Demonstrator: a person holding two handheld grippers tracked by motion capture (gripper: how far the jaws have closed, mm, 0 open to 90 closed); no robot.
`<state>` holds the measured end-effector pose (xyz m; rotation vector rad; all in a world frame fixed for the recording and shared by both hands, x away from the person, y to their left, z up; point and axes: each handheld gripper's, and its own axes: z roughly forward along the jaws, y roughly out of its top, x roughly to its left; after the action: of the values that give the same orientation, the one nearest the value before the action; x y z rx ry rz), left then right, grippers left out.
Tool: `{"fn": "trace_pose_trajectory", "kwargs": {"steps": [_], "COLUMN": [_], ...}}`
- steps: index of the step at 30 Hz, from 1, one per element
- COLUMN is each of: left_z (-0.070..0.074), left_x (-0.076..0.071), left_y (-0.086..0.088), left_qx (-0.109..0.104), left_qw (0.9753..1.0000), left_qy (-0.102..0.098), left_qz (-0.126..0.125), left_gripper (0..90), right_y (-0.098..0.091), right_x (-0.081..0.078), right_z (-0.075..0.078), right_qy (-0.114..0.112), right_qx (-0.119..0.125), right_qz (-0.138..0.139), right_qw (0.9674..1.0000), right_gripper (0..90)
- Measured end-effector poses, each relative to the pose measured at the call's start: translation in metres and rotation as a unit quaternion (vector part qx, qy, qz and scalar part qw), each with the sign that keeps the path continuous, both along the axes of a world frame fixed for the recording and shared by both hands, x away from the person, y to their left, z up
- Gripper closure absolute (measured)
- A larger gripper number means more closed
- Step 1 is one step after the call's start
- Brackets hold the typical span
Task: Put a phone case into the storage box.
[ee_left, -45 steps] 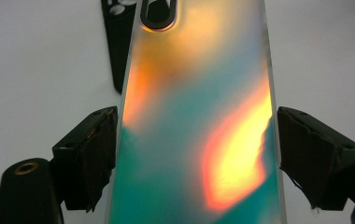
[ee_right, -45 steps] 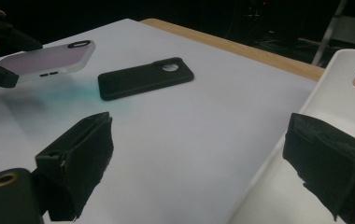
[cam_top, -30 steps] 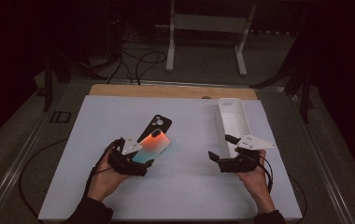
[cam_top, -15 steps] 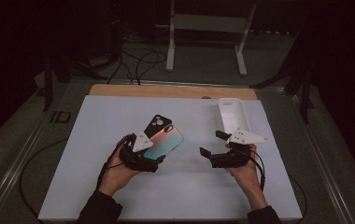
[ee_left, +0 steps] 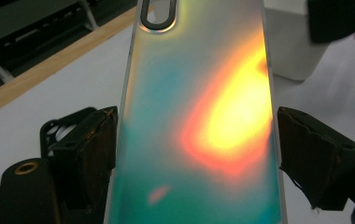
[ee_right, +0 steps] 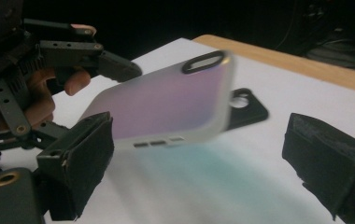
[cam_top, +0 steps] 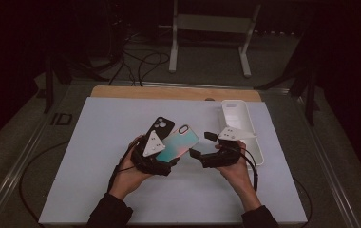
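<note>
Two tongs meet over the middle of the tabletop (cam_top: 98, 190). Left tongs (ee_left: 194, 135) are clamped across the width of an iridescent case (ee_left: 199, 116), holding it raised and tilted so its free end faces the right tongs (ee_right: 199, 158), whose jaws stand apart, apparently ready to take it. Black case (cam_top: 160, 129) lies flat behind; white tray (cam_top: 238, 116) rests near the right edge.

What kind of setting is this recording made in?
Probably a lab or studio recording bench, not a home: a white mat covers a wooden table, loose cables run over the dark floor behind, and a metal stand rises beyond the table.
</note>
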<state>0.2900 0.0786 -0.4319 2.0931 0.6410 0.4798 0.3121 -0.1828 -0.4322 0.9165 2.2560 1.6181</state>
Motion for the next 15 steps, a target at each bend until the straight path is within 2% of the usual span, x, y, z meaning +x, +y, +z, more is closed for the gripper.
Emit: {"fn": "trace_pose_trajectory", "kwargs": {"steps": [4,5,6,7,8,9,15], "left_z": [0.001,0.001,0.001,0.0,0.0,-0.001,-0.001], "left_x": [-0.003,-0.003,-0.003,-0.003,-0.003,-0.003,-0.004], "left_y": [-0.006,-0.007,-0.007,-0.008,-0.009,-0.01,-0.011], "left_qx": [-0.001,0.0,0.0,0.0,-0.001,0.0,-0.004], "left_qw": [0.9999,0.9999,0.9999,0.9999,0.9999,0.9999,0.9999], "left_qy": [-0.002,-0.002,-0.002,-0.002,-0.001,-0.001,-0.001], "left_qz": [-0.011,-0.012,-0.012,-0.013,-0.013,-0.014,-0.013], "left_gripper": [16.8,16.8,16.8,16.8,16.8,16.8,16.8], "right_y": [0.007,0.008,0.008,0.009,0.01,0.011,0.011], "right_x": [0.002,0.003,0.003,0.004,0.004,0.004,0.006], "right_z": [-0.002,-0.002,-0.002,-0.003,-0.003,-0.003,-0.003], "right_qy": [0.025,0.032,0.032,0.039,0.049,0.054,0.08], "right_qx": [-0.001,0.001,0.001,0.003,0.009,0.013,0.034], "right_qz": [0.003,0.004,0.004,0.004,0.008,0.011,0.017], "right_qw": [0.9997,0.9995,0.9995,0.9992,0.9987,0.9984,0.9961], "right_gripper": [15.9,20.0,20.0,23.0,30.6,34.5,42.9]}}
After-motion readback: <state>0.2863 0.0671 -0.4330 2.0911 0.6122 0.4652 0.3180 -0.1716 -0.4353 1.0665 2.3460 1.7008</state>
